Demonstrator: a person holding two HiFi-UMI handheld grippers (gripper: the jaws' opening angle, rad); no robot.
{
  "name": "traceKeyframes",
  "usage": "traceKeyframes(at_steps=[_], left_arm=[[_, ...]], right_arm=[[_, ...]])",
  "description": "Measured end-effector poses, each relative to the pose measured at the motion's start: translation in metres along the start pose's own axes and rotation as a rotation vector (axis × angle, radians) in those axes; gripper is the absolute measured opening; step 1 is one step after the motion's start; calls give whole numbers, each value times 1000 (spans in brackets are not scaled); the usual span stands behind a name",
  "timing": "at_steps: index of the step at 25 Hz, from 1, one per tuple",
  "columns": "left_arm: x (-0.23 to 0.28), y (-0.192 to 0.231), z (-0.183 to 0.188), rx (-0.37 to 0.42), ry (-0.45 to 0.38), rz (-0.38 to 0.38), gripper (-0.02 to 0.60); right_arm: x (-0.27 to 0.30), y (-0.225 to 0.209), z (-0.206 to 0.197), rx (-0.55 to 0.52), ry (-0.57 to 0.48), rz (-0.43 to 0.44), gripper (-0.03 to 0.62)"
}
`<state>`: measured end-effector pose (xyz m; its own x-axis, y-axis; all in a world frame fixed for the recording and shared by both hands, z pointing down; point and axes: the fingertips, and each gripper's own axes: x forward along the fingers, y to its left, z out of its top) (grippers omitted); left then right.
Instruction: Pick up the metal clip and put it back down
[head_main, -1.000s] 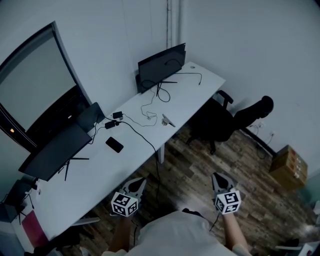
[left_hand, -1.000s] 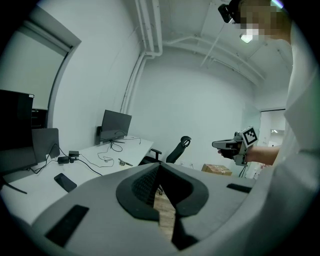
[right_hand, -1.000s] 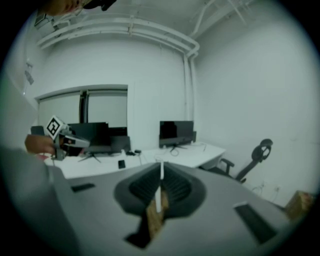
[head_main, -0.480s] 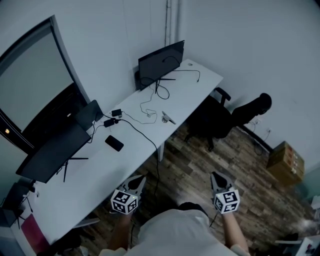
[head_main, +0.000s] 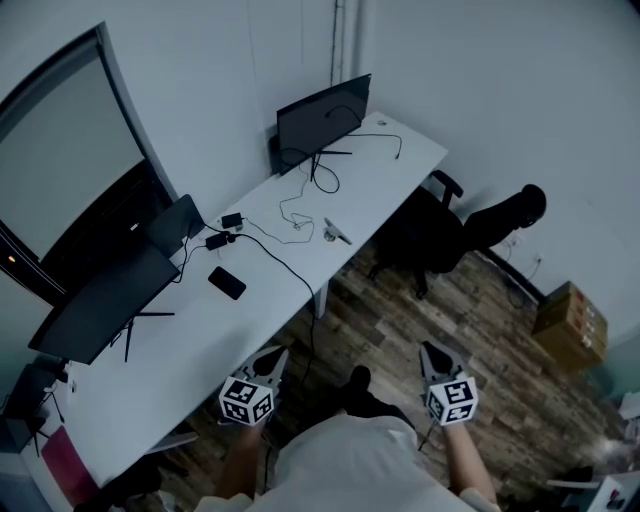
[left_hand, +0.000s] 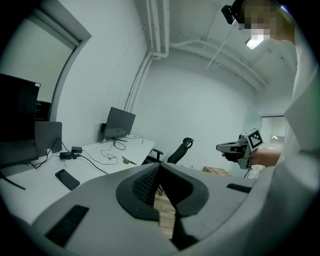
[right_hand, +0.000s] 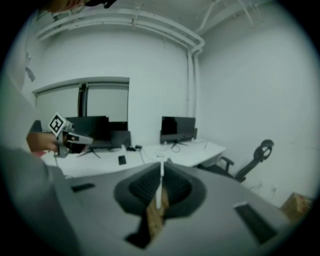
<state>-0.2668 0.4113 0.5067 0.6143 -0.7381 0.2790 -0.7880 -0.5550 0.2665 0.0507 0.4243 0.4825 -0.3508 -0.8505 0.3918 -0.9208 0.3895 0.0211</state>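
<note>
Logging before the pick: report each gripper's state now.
Left gripper: closed, holding nothing.
Right gripper: closed, holding nothing.

surface: white desk (head_main: 380, 185) | on it: monitor (head_main: 322, 125), cables (head_main: 296, 215), phone (head_main: 227, 283), metal clip (head_main: 337, 233) near front edge

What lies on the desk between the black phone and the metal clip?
Head view: a black cable crosses the white desk between the phone and the metal clip; otherwise that stretch looks bare.
</note>
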Motion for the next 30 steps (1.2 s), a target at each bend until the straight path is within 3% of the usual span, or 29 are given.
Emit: traceKeyframes(at_steps=[7,19,30], left_arm=[[22,9,4,-5,16,26,32],[97,23,22,-4,64,62,32],[165,33,46,-2,99,131,32]], right_arm=[[28,-17,2,19,6,24,37],[100,-83,10,53,44,69,37],[179,-132,29,32,49,181,37]])
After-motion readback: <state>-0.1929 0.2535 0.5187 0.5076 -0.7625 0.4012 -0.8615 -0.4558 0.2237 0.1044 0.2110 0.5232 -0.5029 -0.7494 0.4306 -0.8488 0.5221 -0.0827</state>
